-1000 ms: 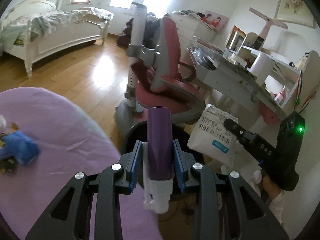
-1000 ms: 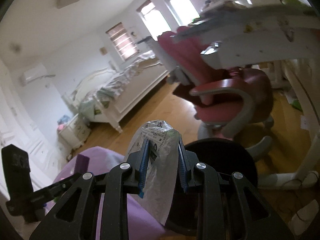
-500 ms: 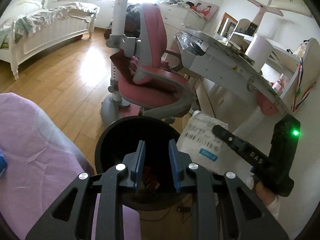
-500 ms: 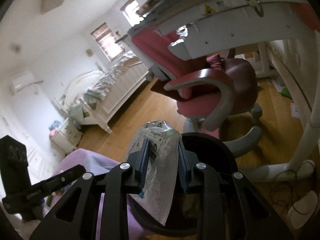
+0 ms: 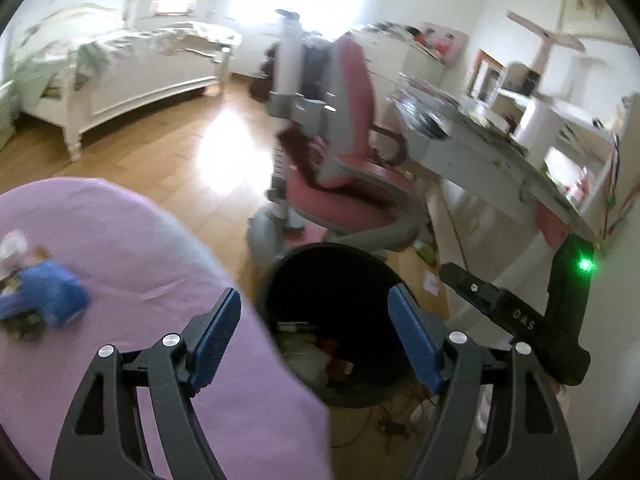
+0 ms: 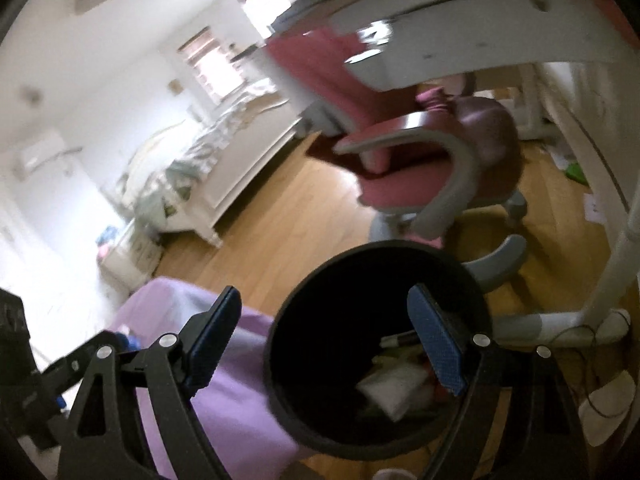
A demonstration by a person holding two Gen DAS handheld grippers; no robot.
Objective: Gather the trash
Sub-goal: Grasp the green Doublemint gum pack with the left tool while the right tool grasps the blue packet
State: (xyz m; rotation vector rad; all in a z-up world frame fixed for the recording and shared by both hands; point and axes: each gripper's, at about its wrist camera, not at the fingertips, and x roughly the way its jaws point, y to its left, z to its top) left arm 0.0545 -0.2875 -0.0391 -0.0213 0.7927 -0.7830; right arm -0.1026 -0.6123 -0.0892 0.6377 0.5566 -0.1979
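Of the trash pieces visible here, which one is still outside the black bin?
The blue crumpled piece on the purple cover; the white wrapper and other scraps already lie inside the black bin.

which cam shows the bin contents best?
Right wrist: it looks almost straight down into the black bin, with white crumpled trash in plain sight. Left wrist sees the bin more obliquely, the contents low, dark and blurred.
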